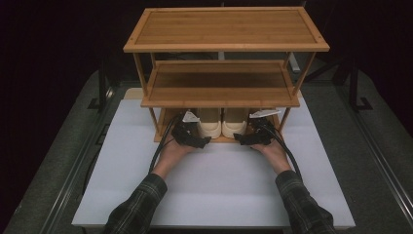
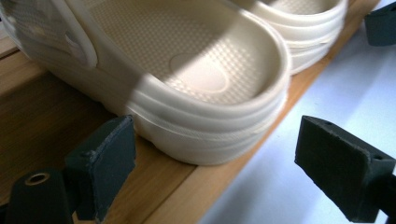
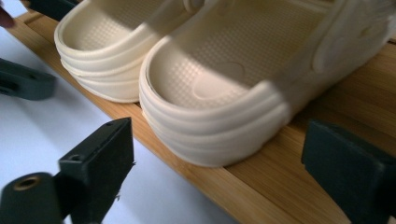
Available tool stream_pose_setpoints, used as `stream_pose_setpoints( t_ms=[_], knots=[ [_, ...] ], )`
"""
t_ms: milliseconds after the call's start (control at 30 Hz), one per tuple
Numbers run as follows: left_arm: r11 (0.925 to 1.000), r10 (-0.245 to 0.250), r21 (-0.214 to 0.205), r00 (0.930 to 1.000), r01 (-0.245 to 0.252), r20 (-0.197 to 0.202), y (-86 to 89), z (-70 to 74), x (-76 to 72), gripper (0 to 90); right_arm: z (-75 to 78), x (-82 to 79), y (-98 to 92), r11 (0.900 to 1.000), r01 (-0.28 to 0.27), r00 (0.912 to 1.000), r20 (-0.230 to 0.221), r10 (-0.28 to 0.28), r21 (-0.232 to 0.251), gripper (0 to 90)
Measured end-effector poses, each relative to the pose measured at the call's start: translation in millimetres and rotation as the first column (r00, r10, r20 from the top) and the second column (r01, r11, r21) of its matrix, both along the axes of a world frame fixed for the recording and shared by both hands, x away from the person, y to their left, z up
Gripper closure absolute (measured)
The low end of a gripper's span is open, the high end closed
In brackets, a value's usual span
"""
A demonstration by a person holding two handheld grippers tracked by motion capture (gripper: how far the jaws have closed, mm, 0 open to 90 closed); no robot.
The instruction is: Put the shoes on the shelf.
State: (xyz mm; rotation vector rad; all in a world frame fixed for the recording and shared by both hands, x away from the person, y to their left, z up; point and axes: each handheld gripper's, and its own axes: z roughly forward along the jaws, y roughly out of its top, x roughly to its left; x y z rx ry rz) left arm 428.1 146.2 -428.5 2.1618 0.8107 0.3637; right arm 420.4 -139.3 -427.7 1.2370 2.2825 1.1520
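Cream clogs [image 1: 222, 123], honey-brown bamboo rack [image 1: 225, 45], plaid sleeves [image 1: 139, 204], black claws.

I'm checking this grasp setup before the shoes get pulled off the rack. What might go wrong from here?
1. Each open gripper straddles a heel, so closing may squash the soft rim or slip off the rounded ridges of the left clog and right clog.
2. The clogs sit close together on the bottom shelf; the inner jaws could bump the neighbouring shoe.
3. The middle shelf hangs low overhead; lifting the left gripper or right gripper early may strike it.
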Motion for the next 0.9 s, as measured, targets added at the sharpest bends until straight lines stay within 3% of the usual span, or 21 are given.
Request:
stream_pose_setpoints(
  t_ms=[33,100,200,333,633,900],
  knots=[
    [0.9998,0.002,-0.021,1.0000,-0.002,0.001,1.9,2.2,-3.4,12.1,0.8,-1.6,-0.7,1.0000,0.003,1.0000,0.001,-0.003,-0.004,7.5],
    [0.9997,-0.013,-0.019,0.9998,0.013,0.017,8.9,9.1,-9.9,12.0,3.7,-7.3,-3.6,0.9999,-0.002,0.9999,-0.014,0.002,-0.016,2.3],
    [0.9996,-0.021,-0.018,0.9996,0.021,0.021,14.6,15.5,-20.1,11.9,7.6,-17.2,-8.6,0.9998,0.001,0.9997,0.026,-0.001,-0.017,2.3],
    [0.9993,-0.035,-0.014,0.9988,0.035,0.034,24.8,21.3,-33.1,11.9,9.9,-31.5,-17.2,0.9999,0.005,0.9991,0.041,-0.004,-0.016,2.3],
    [0.9995,-0.019,-0.023,0.9978,0.021,0.064,49.2,23.8,-56.1,11.9,5.8,-58.0,-36.5,0.9997,0.016,0.9976,0.067,-0.014,-0.020,2.3],
    [0.9999,0.012,-0.013,0.9968,-0.011,0.080,86.7,22.7,-86.5,11.9,3.9,-85.2,-61.7,0.9996,0.018,0.9965,0.083,-0.016,-0.020,2.3]
  ],
)
